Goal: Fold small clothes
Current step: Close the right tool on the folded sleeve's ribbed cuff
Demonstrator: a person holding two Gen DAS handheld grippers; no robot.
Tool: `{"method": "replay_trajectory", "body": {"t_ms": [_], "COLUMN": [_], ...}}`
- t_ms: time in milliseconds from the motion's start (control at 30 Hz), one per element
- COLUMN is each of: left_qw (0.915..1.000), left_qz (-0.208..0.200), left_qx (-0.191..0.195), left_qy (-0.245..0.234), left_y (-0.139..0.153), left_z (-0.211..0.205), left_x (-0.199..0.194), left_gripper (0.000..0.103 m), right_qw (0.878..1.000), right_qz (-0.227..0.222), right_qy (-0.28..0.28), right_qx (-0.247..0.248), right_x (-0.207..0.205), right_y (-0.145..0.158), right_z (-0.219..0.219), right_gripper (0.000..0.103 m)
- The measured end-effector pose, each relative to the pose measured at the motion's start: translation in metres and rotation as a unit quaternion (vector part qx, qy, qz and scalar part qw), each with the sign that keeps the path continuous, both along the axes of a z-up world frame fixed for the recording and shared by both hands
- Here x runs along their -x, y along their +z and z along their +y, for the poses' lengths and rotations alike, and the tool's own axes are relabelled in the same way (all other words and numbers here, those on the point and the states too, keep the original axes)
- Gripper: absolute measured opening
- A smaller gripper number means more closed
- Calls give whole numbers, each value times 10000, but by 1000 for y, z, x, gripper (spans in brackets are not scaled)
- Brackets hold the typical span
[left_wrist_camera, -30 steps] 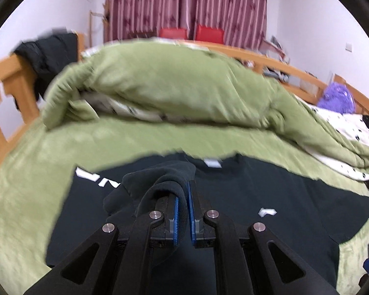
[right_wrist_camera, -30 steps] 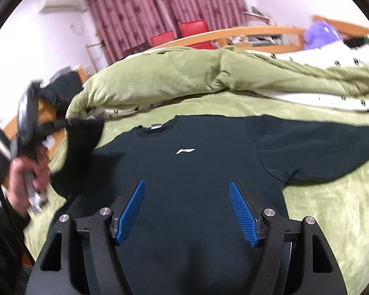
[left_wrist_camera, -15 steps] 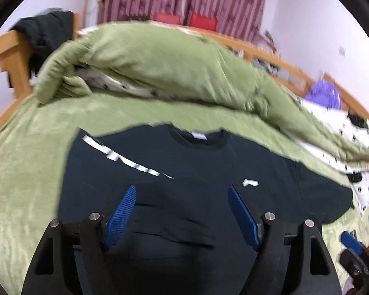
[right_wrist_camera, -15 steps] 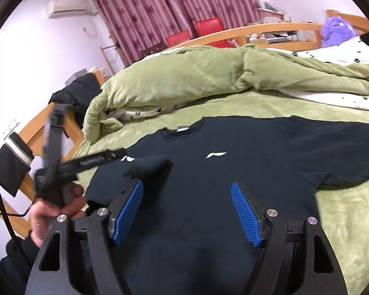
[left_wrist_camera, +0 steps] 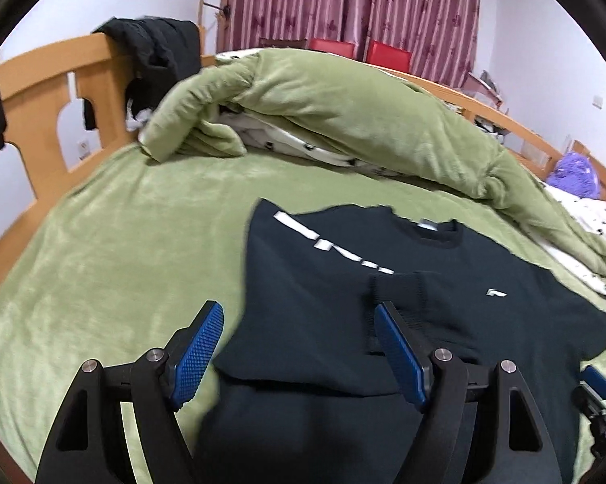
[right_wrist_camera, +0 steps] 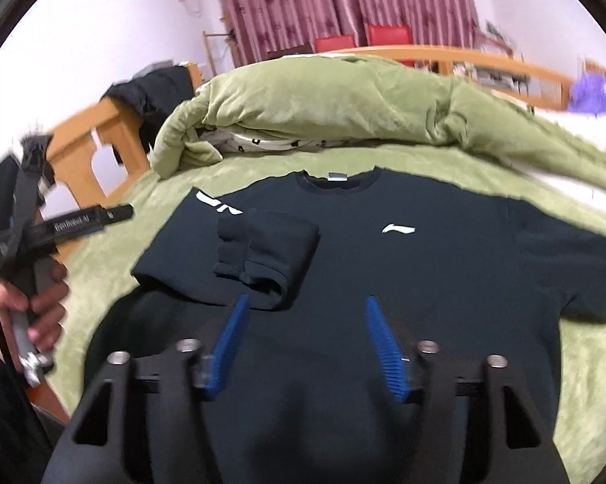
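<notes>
Black sweatshirt: matt knitted cloth, ribbed at cuff and collar, with a smooth white printed logo. Green bed cover: plush, fleecy cloth with a soft nap; rolled green duvet of the same pile, lined with smooth white patterned cloth. Bed frame: light wood, smooth and varnished. Left claw: matt black plastic arms, bright metal pins, blue pads with a rough, finely gridded face. Right claw: same matt black plastic and ridged blue pads. Curtain: striped cloth with faint sheen. Chairs: glossy red.
</notes>
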State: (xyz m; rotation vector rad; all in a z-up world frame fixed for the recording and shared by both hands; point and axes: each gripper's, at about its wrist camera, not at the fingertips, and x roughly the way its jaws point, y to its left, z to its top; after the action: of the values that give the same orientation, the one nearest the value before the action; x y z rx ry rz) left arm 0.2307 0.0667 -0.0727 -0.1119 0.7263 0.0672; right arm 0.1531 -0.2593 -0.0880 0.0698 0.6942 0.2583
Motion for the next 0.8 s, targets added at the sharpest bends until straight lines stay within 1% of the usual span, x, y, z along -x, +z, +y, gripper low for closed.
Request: {"method": "replay_trajectory", "body": {"t_ms": [100, 167, 233, 300, 400, 567, 667, 700, 733, 800], "left_qw": [10000, 9998, 9995, 9995, 9996, 9992, 9987, 9982, 9978, 9970], "left_qz": [-11, -98, -169, -203, -184, -5, -48, -89, -116, -150], "left_qx": [-31, -165, -251, -194, -92, 193, 201, 262, 330, 436], "left_qy": [15, 68, 128, 148, 210, 346, 457, 525, 566, 618], "left_y": [0, 2, 5, 7, 6, -2, 1, 3, 4, 6], "left_z": [16, 24, 30, 38, 49, 66, 74, 78, 82, 87], "left_x": [-3, -3, -4, -6, -9, -18, -21, -22, -22, -23], "left_gripper": [76, 76, 76, 76, 76, 76, 76, 76, 76, 76], "right_qw": [9996, 9993, 9985, 9977, 9963, 9954, 9926, 9916, 9893, 9873], "right_qz": [-126, -225, -334, -347, -200, 106, 269, 316, 426, 560], "right_qy": [114, 148, 146, 230, 377, 569, 660, 669, 648, 659], "right_qx": [210, 276, 403, 543, 748, 767, 982, 1057, 1236, 1331], "right_x": [0, -2, -6, -16, -40, -81, -103, -108, -118, -129], "right_y": [0, 0, -3, -6, -15, -36, -56, -62, -72, -85], "right_z": [17, 27, 38, 52, 80, 116, 135, 141, 148, 153], "right_gripper": [50, 51, 67, 70, 70, 70, 70, 70, 70, 70]}}
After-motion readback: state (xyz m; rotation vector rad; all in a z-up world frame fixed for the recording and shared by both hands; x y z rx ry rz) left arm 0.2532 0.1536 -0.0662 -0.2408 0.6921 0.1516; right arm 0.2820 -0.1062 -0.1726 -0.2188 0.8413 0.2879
